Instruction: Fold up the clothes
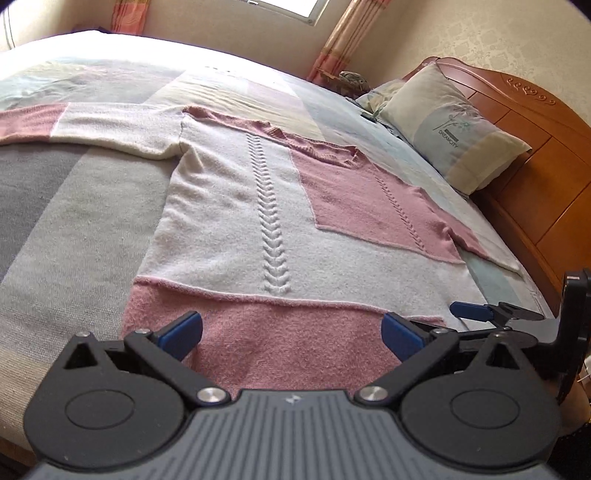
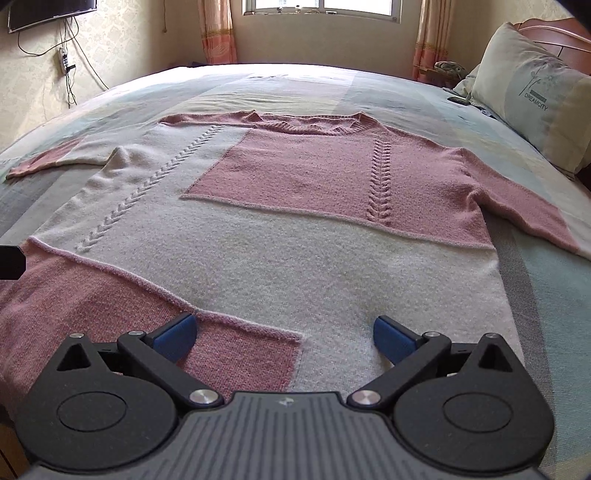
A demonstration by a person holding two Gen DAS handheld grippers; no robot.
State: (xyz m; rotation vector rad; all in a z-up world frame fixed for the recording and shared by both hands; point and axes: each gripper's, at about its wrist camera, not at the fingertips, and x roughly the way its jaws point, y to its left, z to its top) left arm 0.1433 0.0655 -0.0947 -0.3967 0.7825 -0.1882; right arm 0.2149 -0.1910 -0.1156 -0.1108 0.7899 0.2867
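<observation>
Pink-and-white knit sweater point(image 2: 280, 229) lay spread flat, front up, on the bed point(image 2: 388, 88), both sleeves out to the sides, neckline toward 12 o'clock in the right wrist view and hem nearest both cameras. Right gripper point(image 2: 284, 334) sat over the hem with jaws wide, holding nothing; its left fingertip point(image 2: 175, 334) was over the pink hem patch, its right fingertip point(image 2: 393, 338) over the white knit, and the patch's vertical edge ran between them. Contact with the fabric could not be judged. Left gripper point(image 1: 291, 332) likewise stood wide and empty over the pink hem band point(image 1: 288, 339), blue pads point(image 1: 183, 330) straddling it, with the white cable-stitch column point(image 1: 271, 229) running off toward 12 o'clock. From the left wrist view the right gripper appeared at 3 o'clock, by the hem's right corner. A pillow point(image 2: 532, 92) lay toward 2 o'clock by the wooden headboard point(image 1: 535, 155); curtained window point(image 2: 317, 5) at 12 o'clock.
</observation>
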